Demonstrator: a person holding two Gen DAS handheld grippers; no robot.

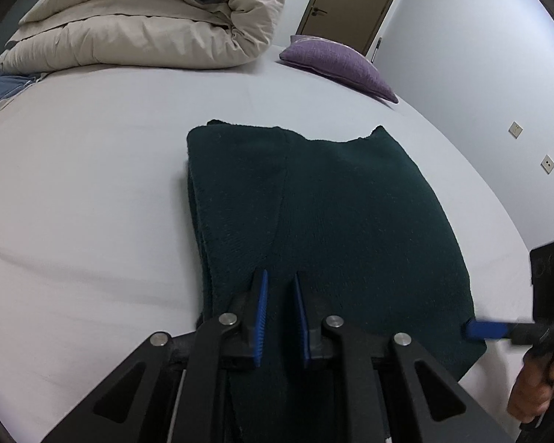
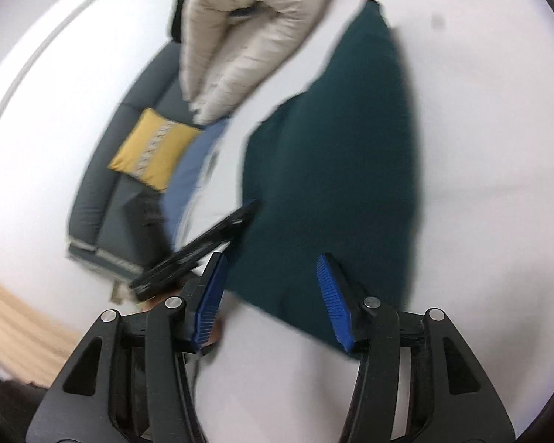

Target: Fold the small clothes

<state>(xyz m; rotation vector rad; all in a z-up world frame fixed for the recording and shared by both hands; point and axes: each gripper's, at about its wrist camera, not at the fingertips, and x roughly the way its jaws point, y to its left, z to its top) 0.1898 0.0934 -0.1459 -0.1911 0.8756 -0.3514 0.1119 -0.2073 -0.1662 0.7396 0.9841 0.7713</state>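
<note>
White bedsheet carries the dark green sweater, folded, at twelve o'clock. My left gripper nearly closed over its hem, grasp unclear; right gripper spread, empty. A careless lift could undo the fold.

I'm looking at a dark green sweater lying on a pale lavender-white sheet. My left gripper is showing black arms and bright blue ribbed pads; the right gripper is wearing the same black and blue. Behind, a beige duvet is showing, a purple pillow, a brown door. Right view's giving me a grey sofa and a mustard cushion with a pale patterned stripe.
</note>
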